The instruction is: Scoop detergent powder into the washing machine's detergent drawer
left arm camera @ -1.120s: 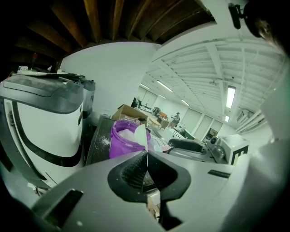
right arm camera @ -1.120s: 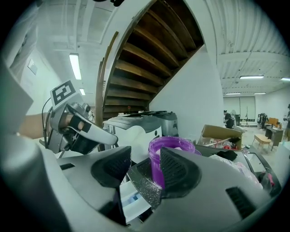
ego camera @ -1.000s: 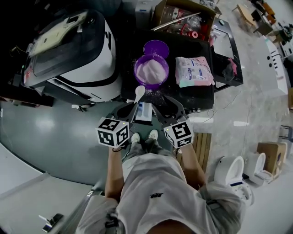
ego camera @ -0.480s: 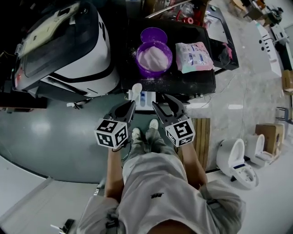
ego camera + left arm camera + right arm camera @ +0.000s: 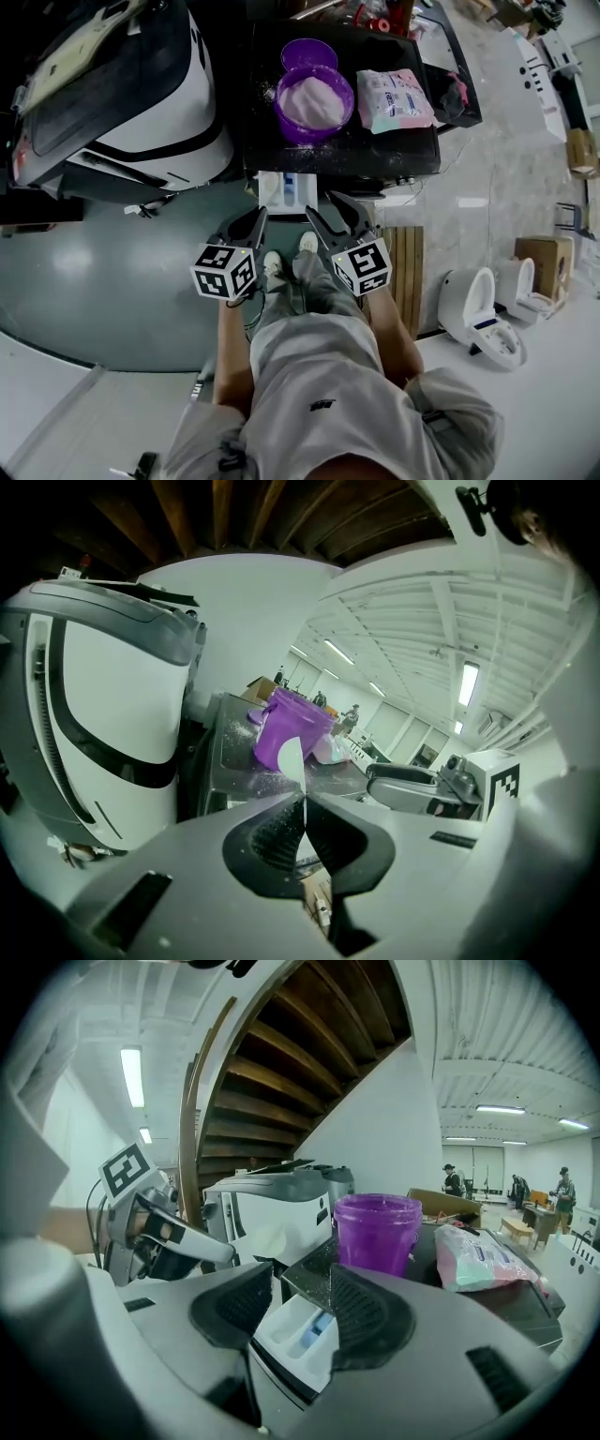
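Pulled back: we drew both grippers off the purple tub [image 5: 313, 101] | left gripper [image 5: 302, 803] clamped on white spoon [image 5: 290, 759] | right gripper [image 5: 300, 1302] jaws apart, empty | detergent drawer [image 5: 286, 190] open just ahead

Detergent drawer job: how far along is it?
Done: the detergent drawer is pulled out, and the purple tub of powder stands open. In hand: the left gripper is shut on the white spoon; the right gripper is open and empty. Left: no powder shows in the drawer, so scooping probably remains.
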Demonstrator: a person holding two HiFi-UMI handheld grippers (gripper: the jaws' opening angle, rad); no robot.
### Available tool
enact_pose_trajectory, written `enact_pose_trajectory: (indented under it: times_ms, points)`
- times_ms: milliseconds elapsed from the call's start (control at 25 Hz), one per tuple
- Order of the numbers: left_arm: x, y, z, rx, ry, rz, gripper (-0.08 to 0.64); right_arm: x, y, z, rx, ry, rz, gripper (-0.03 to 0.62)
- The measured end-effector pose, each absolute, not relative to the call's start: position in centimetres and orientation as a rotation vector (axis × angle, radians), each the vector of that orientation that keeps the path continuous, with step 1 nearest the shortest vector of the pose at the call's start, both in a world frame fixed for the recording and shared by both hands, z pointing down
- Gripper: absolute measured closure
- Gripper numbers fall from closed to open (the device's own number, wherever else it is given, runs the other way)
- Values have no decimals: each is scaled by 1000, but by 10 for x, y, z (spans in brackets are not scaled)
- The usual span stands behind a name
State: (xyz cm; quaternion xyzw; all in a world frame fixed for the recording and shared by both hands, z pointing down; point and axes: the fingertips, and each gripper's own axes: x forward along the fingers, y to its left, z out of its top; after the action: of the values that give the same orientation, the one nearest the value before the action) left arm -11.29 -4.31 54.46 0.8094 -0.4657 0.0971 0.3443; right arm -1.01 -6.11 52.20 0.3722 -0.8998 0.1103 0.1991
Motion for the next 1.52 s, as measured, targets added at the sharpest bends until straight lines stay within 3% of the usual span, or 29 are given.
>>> enact_pose_trajectory:
  times_ms: [920,1520]
  points:
    - [-110,-45,650,2027,-1244,450,545,-6,-62,641,1029,-2421,501,402]
    - [-108,-45,675,2074,-1363,895,545,-6,-61,653,1021,-2416,531,408]
